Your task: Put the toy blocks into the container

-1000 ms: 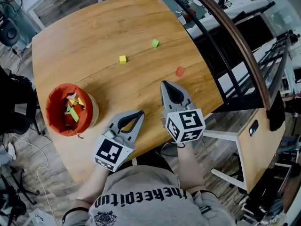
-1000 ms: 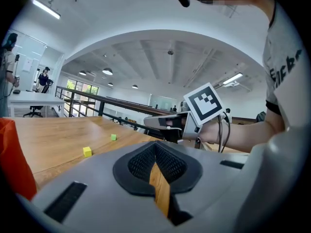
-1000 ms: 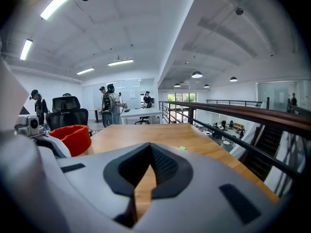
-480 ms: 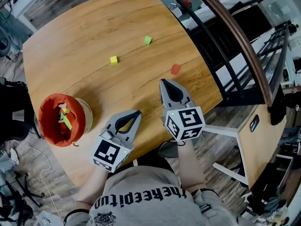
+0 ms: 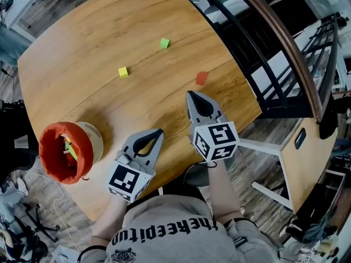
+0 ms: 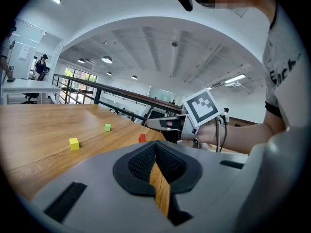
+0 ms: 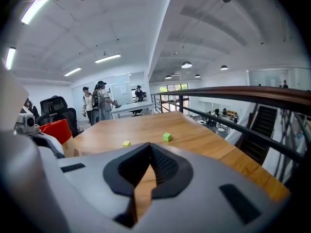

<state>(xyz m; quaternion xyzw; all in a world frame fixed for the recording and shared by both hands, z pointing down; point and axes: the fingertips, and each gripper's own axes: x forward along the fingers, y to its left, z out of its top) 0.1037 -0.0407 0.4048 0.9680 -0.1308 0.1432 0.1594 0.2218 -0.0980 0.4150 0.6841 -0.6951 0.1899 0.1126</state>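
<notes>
table [image 5: 82, 43]: we see warm honey-brown wood with fine darker grain.
loose blocks: we count one yellow block [image 5: 123, 72], one green block [image 5: 164, 43] and one red block [image 5: 202, 78].
container [image 5: 94, 141]: we find an orange-red liner over a pale beige wall, with yellow and green pieces inside.
left gripper [image 5: 158, 131]: we note a grey shell, black ribbed pads and a white cube with black square markers.
right gripper [image 5: 191, 95]: we see the same grey, black and white.
shirt [image 5: 164, 226]: we see grey with black lettering.
</notes>
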